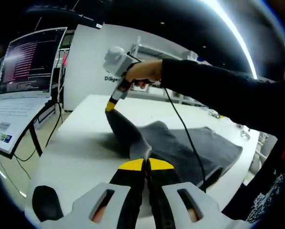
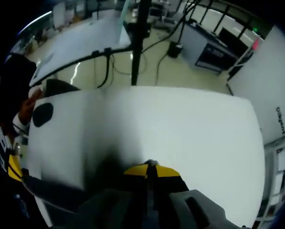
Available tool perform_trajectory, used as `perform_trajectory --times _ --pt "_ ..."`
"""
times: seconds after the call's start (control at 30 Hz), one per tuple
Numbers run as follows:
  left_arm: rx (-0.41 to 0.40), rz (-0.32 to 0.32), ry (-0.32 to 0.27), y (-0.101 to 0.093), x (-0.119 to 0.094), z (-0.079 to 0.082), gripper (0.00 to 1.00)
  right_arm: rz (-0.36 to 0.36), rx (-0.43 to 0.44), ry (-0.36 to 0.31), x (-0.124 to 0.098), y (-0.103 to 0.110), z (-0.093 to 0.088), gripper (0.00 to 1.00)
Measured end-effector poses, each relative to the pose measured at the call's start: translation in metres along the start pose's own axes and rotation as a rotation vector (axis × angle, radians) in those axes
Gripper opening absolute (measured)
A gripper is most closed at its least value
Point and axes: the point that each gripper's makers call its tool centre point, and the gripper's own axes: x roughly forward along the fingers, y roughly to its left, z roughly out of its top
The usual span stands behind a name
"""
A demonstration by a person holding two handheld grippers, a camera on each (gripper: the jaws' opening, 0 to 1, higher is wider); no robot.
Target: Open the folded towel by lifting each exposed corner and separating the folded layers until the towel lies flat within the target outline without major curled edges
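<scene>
Both tools [image 1: 146,163] [image 2: 151,168] pinch towel [image 1: 190,148] edges, lifted.

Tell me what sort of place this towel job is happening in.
Probably a lab or workshop. A white table carries the grey towel, an open laptop with text on its screen stands beside it, and the right gripper view shows cables on the floor and dark equipment cabinets behind.

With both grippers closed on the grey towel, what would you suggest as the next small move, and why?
Probably draw the right gripper further away from the left gripper. Both look shut on the towel, the lifted corner is raised off the table, and the rest lies folded.
</scene>
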Motion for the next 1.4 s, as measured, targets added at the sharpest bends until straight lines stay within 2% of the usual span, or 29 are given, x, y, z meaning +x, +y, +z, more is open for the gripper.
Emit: perform_trajectory --times 0.2,0.33,0.6,0.67,0.7,0.9,1.03,1.2,1.4 --pt "-0.010 0.037 -0.005 0.019 -0.009 0.001 0.00 0.005 -0.011 -0.005 0.011 0.005 0.017 0.00" --pt "-0.023 0.074 0.005 0.035 -0.013 -0.005 0.00 0.007 -0.001 -0.004 0.022 0.006 0.023 0.00" --pt "-0.041 0.128 0.027 0.054 -0.019 -0.019 0.00 0.017 -0.003 0.005 0.043 0.015 0.030 0.00" --pt "-0.027 0.182 0.053 0.068 -0.022 -0.026 0.00 0.020 0.000 0.007 0.047 0.015 0.032 0.00" --pt "-0.030 0.183 0.054 0.070 -0.022 -0.027 0.00 0.021 0.003 0.009 0.049 0.015 0.032 0.00" --pt "-0.038 0.202 0.071 0.071 -0.026 -0.035 0.00 0.026 0.020 0.030 0.065 0.014 0.029 0.00" --pt "-0.031 0.219 0.091 0.072 -0.030 -0.041 0.00 0.034 0.031 0.031 0.070 0.016 0.029 0.00" --pt "-0.027 0.226 0.106 0.065 -0.030 -0.049 0.00 0.027 0.065 0.026 0.074 0.012 0.032 0.00" --pt "-0.042 0.248 0.126 0.070 -0.034 -0.060 0.00 0.024 0.091 0.028 0.081 0.009 0.035 0.00"
